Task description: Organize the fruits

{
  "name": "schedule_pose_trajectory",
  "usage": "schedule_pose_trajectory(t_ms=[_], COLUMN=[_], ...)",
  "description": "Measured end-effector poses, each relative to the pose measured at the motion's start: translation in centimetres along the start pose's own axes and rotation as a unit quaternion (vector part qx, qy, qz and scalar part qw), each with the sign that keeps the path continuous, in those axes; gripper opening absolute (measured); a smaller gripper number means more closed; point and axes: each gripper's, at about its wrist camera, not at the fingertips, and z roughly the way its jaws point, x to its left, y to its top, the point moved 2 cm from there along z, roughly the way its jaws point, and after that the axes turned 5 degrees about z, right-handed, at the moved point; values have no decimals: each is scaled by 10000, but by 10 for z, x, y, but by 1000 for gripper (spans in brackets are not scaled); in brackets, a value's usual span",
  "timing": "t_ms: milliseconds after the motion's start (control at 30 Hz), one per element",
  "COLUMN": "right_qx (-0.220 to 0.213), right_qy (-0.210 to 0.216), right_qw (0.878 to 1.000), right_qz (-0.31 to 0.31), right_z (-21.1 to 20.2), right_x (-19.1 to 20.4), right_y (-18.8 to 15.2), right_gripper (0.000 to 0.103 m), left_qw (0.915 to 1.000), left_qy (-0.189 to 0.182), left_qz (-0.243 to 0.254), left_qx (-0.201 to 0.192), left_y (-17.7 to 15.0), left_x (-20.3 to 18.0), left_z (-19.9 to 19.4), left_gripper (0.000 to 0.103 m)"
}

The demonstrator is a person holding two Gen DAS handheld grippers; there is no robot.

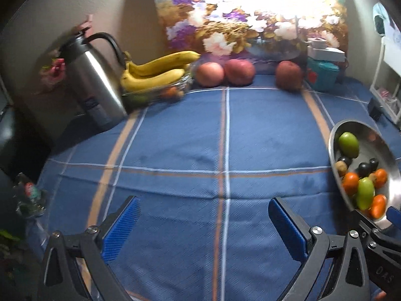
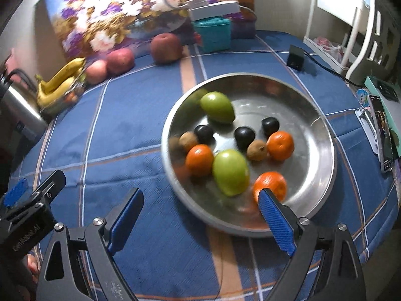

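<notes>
A steel bowl (image 2: 313, 115) on the blue checked cloth holds two green fruits (image 2: 230, 171), three tangerines (image 2: 199, 159), three dark plums (image 2: 244, 134) and two small brown fruits (image 2: 257, 150). My right gripper (image 2: 200, 192) hangs open over the bowl's near rim, its right fingertip in front of a tangerine and nothing between the pads. My left gripper (image 1: 203, 200) is open over bare cloth, left of the bowl (image 1: 351, 123). Far back, bananas (image 1: 155, 67) lie in a glass dish (image 1: 183, 82), with three red apples (image 1: 209, 74) to their right.
A steel thermos jug (image 1: 95, 82) stands at the back left by the dish. A teal box (image 2: 213, 33) sits against the flower picture. A black adapter (image 2: 295, 56) with a cable, a phone (image 2: 381, 135) and a white shelf (image 2: 351, 25) are on the right.
</notes>
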Motion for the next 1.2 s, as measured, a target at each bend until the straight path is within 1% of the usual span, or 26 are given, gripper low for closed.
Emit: schedule_pose_trajectory(t_ms=[100,233,400,733,967,1200], right_qx=[27,49,-78,25,141,152], right_qy=[-6,-40,-84,-79,-107,-146], right_qw=[9999,9996,9996,9992,9987,9991], right_qz=[-119,-258,-251,-381,-473,-359], right_z=[-2,-6,-13,-8,-2,-1], right_x=[5,9,8,14,17,10], right_y=[-8,-16,-15,-16,-18,-17], right_gripper=[93,93,93,93,93,93], left_qw=[10000,9998,9994,9967,9956,9955], left_qy=[-35,77,52,21,-8,-43], left_qz=[-55,-35,-67,-288,-355,-296], left_qx=[24,163,349,763,868,904], left_y=[-6,-13,-18,-24,-26,-27], left_x=[6,10,12,21,24,22], left_z=[-5,-9,-9,3,8,11], left_gripper=[103,103,103,103,103,103])
